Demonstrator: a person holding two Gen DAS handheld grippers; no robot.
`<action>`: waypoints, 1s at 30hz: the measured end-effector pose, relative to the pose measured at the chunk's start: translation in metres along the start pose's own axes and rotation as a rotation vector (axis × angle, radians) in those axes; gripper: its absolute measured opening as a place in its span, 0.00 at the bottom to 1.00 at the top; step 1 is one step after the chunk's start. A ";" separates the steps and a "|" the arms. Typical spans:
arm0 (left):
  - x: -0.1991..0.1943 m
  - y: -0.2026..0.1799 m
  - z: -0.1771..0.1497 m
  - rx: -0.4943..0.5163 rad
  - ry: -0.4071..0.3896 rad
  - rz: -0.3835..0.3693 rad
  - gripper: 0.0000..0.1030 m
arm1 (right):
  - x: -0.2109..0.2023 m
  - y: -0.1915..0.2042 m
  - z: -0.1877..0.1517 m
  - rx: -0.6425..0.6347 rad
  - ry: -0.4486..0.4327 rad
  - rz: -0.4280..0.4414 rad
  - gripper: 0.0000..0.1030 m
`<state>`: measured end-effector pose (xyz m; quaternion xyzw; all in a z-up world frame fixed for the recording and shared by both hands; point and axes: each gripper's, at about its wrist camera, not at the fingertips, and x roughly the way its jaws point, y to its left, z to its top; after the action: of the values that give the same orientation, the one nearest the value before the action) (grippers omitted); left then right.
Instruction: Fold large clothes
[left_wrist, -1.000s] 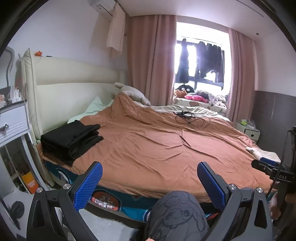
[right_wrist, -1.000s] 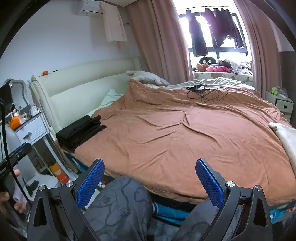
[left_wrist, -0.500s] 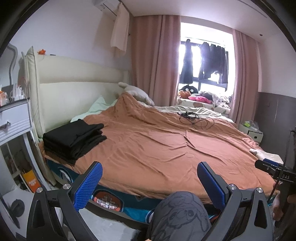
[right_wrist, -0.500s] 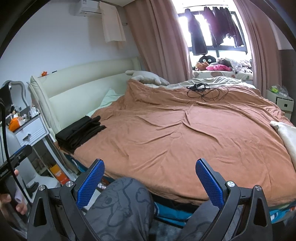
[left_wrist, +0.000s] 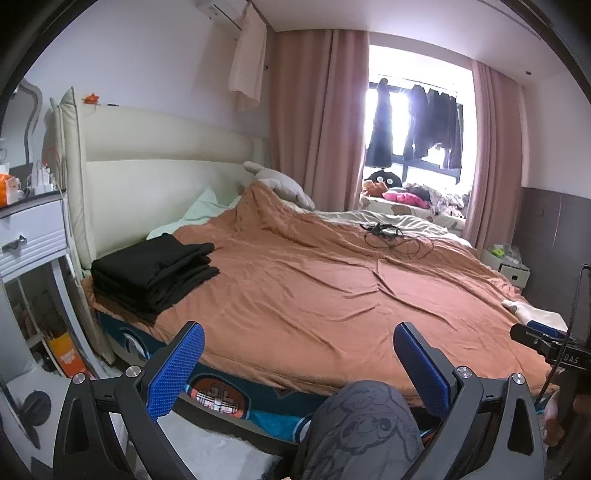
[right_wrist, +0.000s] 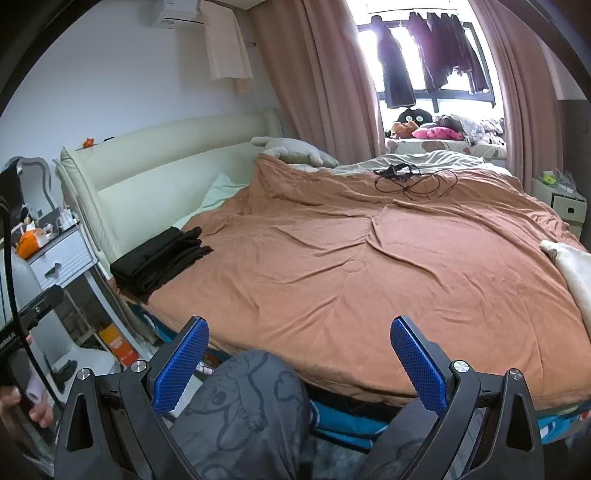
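Both the left gripper (left_wrist: 295, 365) and the right gripper (right_wrist: 297, 360) hang wide apart and empty short of the bed (right_wrist: 369, 266), the black clothes (left_wrist: 155, 271) already stacked folded at its headboard corner, so either stage fits.

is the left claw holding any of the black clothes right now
No, the left claw is open and empty above the person's knee, while the folded black clothes sit untouched on the bed's corner by the headboard.

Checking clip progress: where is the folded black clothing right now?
The folded black clothes sit stacked at the bed's near-left corner in both views, on the brown duvet, beside the headboard.
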<state>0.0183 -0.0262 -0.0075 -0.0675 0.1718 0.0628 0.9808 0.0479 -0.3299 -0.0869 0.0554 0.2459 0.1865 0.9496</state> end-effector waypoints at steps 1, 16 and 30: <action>0.000 0.000 0.000 -0.001 -0.002 0.000 0.99 | -0.001 0.000 0.000 -0.001 -0.001 0.001 0.96; -0.005 0.006 -0.001 -0.012 -0.008 0.001 0.99 | -0.003 0.001 -0.001 0.008 0.008 0.007 0.96; -0.018 0.004 -0.003 0.021 -0.030 -0.015 0.99 | -0.006 0.002 -0.005 0.008 0.005 0.000 0.96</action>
<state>-0.0002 -0.0241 -0.0042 -0.0577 0.1570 0.0544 0.9844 0.0396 -0.3302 -0.0882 0.0589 0.2491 0.1858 0.9486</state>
